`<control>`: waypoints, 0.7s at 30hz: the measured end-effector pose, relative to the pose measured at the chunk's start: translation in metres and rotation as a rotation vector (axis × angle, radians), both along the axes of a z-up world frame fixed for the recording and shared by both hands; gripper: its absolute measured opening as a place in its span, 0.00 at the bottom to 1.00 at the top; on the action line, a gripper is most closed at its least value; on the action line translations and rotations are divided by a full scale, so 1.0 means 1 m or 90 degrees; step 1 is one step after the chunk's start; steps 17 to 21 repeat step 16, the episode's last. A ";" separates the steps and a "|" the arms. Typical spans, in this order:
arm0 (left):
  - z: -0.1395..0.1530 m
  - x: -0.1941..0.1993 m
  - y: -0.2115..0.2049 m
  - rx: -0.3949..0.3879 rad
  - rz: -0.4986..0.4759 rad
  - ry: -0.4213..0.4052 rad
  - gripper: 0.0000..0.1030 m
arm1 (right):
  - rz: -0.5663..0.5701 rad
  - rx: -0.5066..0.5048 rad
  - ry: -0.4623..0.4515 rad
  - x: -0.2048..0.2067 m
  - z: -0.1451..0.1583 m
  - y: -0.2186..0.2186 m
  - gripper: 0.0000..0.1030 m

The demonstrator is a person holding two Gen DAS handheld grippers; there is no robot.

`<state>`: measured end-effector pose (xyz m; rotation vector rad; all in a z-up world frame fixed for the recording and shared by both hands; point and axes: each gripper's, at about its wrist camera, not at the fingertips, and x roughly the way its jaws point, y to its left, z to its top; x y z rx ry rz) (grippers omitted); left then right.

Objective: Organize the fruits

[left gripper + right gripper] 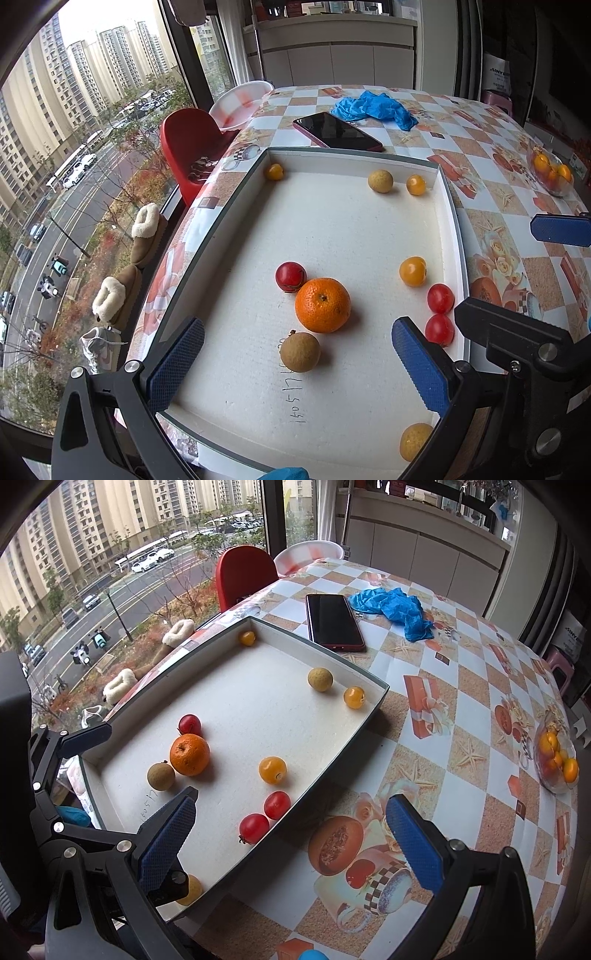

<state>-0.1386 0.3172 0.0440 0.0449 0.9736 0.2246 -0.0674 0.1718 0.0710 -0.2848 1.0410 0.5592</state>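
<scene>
A shallow white tray [448,229] [369,701] holds loose fruit. An orange [322,305] [189,754] lies mid-tray, touching a red cherry tomato [290,277] [190,725] and a brown longan [299,351] [161,775]. Two red tomatoes [439,314] [266,816] lie by the right wall, a yellow tomato [413,271] [272,770] near them. Another longan [380,181] [320,679] and yellow fruits lie at the far end. My left gripper [295,373] is open just above the near longan. My right gripper [291,845] is open over the tray's right rim.
A glass bowl [550,171] [556,758] of orange fruit stands at the table's right side. A phone [337,132] [334,622] and a blue glove [373,106] [395,609] lie beyond the tray. A red chair [188,147] stands by the window.
</scene>
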 end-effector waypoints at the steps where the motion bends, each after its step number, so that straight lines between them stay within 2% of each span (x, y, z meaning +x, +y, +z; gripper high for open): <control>1: 0.000 0.000 0.000 0.000 0.000 0.000 0.99 | 0.000 0.000 0.000 -0.001 0.000 0.000 1.00; 12: -0.001 -0.004 -0.002 0.004 0.000 0.001 0.99 | 0.004 0.005 0.001 -0.006 -0.001 0.000 1.00; 15: 0.002 -0.007 -0.004 0.007 -0.005 -0.017 0.99 | 0.004 0.010 -0.002 -0.008 0.000 -0.001 1.00; 21: 0.003 -0.008 -0.005 0.008 -0.007 -0.018 0.99 | 0.004 0.012 -0.002 -0.008 0.001 -0.002 1.00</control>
